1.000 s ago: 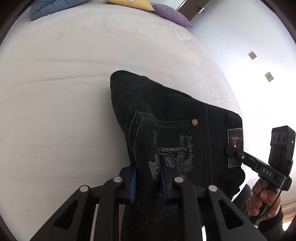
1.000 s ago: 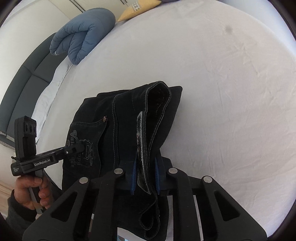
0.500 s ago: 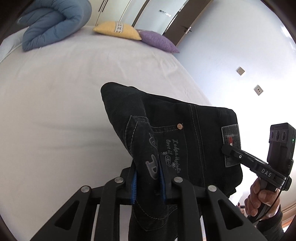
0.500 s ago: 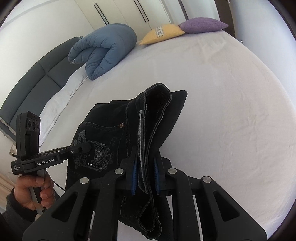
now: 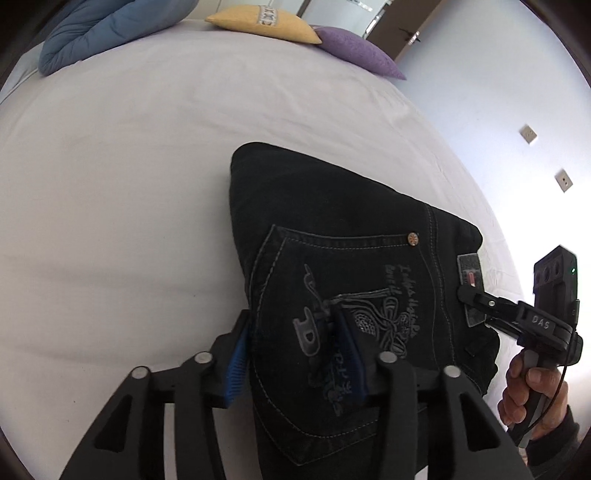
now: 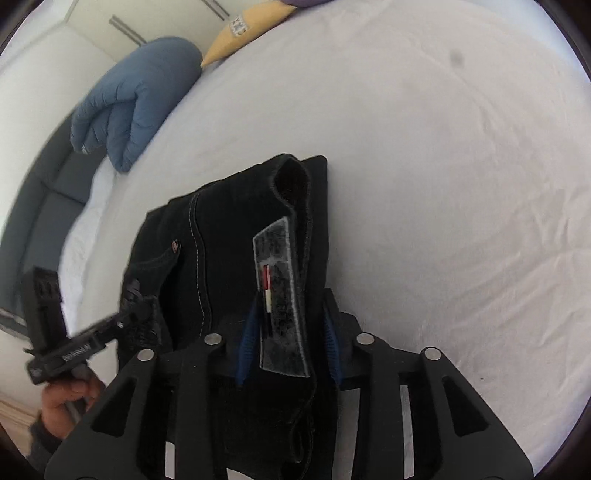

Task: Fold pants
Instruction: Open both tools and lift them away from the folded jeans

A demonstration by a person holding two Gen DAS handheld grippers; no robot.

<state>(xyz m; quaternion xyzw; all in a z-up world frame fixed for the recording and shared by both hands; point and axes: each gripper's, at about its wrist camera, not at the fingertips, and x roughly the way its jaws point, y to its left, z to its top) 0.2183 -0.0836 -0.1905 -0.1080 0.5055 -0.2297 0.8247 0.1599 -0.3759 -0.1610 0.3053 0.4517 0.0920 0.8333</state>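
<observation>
Black jeans with grey embroidery on the back pocket lie bunched on a white bed. My left gripper has the pocket side between its blue pads, with the jaws spread wider than before. My right gripper has the waistband with its grey leather patch between its pads, also spread. In the left wrist view the right gripper touches the patch. In the right wrist view the left gripper is at the pocket, blurred.
A rolled blue duvet, a yellow pillow and a purple pillow lie at the far end of the bed. A white wall with sockets is to the right. A grey headboard is at the left.
Both grippers have lowered the jeans toward the bed, and both pairs of jaws have spread apart around the cloth. The cameras tilted down from the room toward the sheet.
</observation>
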